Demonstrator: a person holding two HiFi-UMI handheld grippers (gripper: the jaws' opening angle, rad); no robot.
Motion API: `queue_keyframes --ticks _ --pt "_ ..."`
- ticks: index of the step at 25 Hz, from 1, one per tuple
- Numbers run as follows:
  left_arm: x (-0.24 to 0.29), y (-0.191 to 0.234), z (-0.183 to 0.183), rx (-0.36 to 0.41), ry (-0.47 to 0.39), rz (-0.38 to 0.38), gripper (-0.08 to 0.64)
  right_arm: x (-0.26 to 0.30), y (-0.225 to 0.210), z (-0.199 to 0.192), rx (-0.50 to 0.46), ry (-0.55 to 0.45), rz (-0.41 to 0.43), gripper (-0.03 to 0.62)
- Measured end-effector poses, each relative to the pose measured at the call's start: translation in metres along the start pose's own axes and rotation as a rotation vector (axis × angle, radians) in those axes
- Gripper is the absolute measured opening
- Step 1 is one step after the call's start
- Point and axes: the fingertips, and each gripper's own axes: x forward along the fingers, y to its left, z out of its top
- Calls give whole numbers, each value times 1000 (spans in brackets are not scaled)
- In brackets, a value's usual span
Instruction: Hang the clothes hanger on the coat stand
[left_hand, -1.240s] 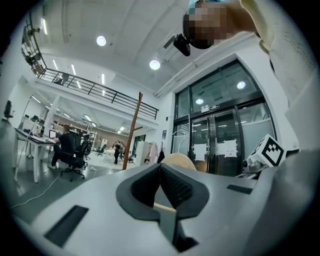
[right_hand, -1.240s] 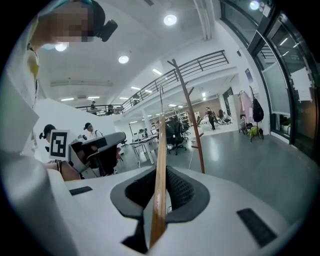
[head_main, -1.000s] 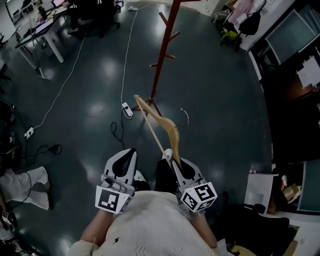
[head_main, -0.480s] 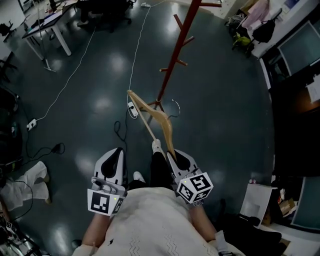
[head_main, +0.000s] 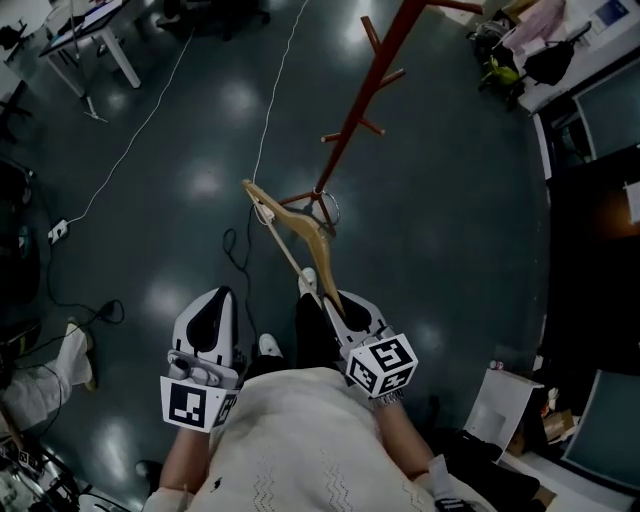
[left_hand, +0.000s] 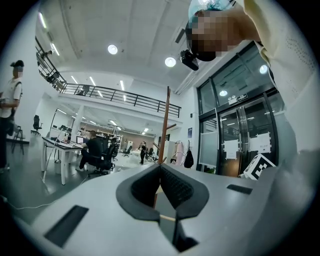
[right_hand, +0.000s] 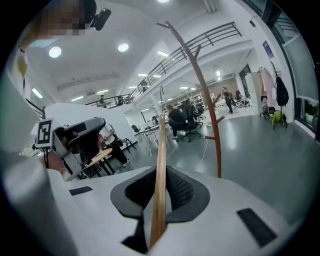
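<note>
A wooden clothes hanger (head_main: 298, 228) with a metal hook sticks out forward over the floor, one end clamped in my right gripper (head_main: 334, 297). In the right gripper view its bar (right_hand: 160, 165) runs up between the jaws, which are shut on it. The red-brown coat stand (head_main: 364, 100) rises just beyond the hanger's far side, its base near the hook; its pole (right_hand: 208, 112) with side pegs stands ahead and to the right. My left gripper (head_main: 213, 305) hovers to the left, shut and empty, with the stand's pole (left_hand: 165, 125) straight ahead of it.
White cables (head_main: 272, 105) and black ones trail across the dark floor by the stand's base. A white desk (head_main: 92, 35) stands far left, bags and chairs (head_main: 530, 50) far right. Someone's white shoe (head_main: 76, 348) is at the left, a white box (head_main: 505, 398) at the lower right.
Both grippers and the hanger have moved forward toward the coat stand. The hanger's hook now lies over the stand's base. The grip has not changed.
</note>
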Motion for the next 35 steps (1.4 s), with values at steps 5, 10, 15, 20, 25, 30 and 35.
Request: queue_keyframes --ticks 5,10,15,20,25,30,35 --pt "48 1 6 25 7 -7 12 27 -33 16 9 30 9 67" --pt "99 4 22 17 -26 -5 12 61 -72 26 12 57 -2 67" --pt "132 7 3 2 50 53 12 95 -118 22 26 114 9 67" --pt "159 2 -24 -19 122 38 12 130 -165 16 28 126 -22 67" --pt "186 -5 -29 -28 133 55 12 154 -212 -2 78 194 -76 67" --pt "203 -6 -32 -30 154 84 12 171 -245 -11 63 223 -78 67" --pt "204 -5 -31 -42 131 112 12 193 -273 -16 48 252 -109 67"
